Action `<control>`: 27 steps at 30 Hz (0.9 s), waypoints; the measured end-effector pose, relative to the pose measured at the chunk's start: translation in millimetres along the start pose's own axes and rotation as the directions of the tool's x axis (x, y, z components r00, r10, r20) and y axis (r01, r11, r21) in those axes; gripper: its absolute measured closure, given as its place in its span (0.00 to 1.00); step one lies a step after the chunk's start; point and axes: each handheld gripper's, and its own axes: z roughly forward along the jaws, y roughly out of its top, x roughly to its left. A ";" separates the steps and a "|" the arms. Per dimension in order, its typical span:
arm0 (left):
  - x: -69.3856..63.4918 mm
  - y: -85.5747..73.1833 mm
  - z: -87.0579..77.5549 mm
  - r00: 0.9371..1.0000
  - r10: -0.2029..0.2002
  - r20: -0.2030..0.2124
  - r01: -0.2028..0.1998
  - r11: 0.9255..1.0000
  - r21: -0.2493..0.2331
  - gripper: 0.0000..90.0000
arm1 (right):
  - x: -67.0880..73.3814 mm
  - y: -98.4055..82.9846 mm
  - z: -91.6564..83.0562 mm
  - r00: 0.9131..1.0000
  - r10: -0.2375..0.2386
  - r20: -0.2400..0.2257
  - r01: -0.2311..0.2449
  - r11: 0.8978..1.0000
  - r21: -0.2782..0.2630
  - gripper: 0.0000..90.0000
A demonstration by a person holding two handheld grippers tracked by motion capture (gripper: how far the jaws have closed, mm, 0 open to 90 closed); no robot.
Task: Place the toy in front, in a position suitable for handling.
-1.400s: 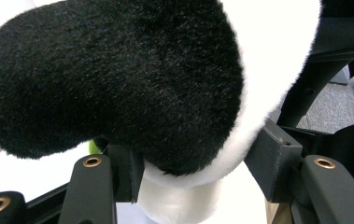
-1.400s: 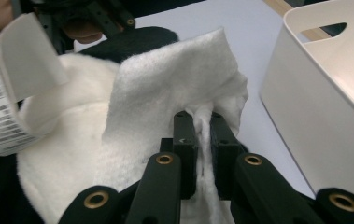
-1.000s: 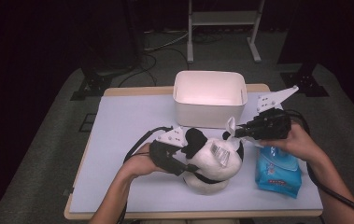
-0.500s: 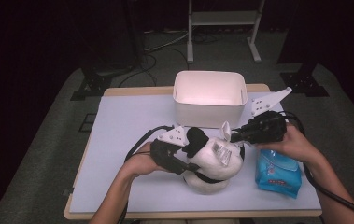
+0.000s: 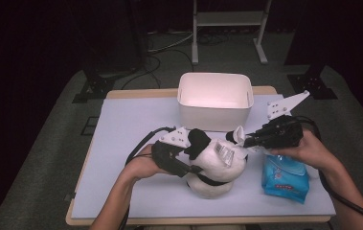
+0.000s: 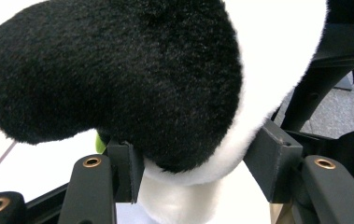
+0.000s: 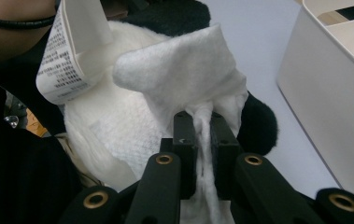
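The right gripper (image 7: pixel 202 135) has its jaws pressed together on a white wet wipe (image 7: pixel 184 74), which fans out from them onto the plush panda (image 5: pixel 215 165). The left gripper (image 6: pixel 198 163) pinches the panda's black ear (image 6: pixel 118 74). The panda lies near the table's (image 5: pixel 121 124) front edge, its printed tag (image 7: pixel 72 51) sticking up. A blue wipe pack (image 5: pixel 284 177) lies just beside it, with a white bin (image 5: pixel 215 103) behind.

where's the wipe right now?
The white wipe is pinched in the right gripper and lies against the plush panda; in the high view that is right of table centre, between the white bin and the blue wipes pack.
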 end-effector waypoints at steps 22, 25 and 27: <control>-0.9 10.4 -12.1 0.999 0.024 -0.024 -0.023 0.999 0.023 0.49 | 17.8 34.2 20.3 0.994 -0.091 -0.053 0.092 0.996 0.012 0.93; -1.0 10.8 -12.4 0.999 0.018 -0.027 -0.017 1.000 0.021 0.49 | 16.6 30.7 19.7 0.995 -0.083 -0.061 0.083 0.996 0.010 0.93; -1.5 12.7 -11.2 0.999 0.029 -0.025 -0.028 0.999 0.029 0.49 | 17.0 30.5 19.9 0.995 -0.084 -0.062 0.085 0.996 0.008 0.93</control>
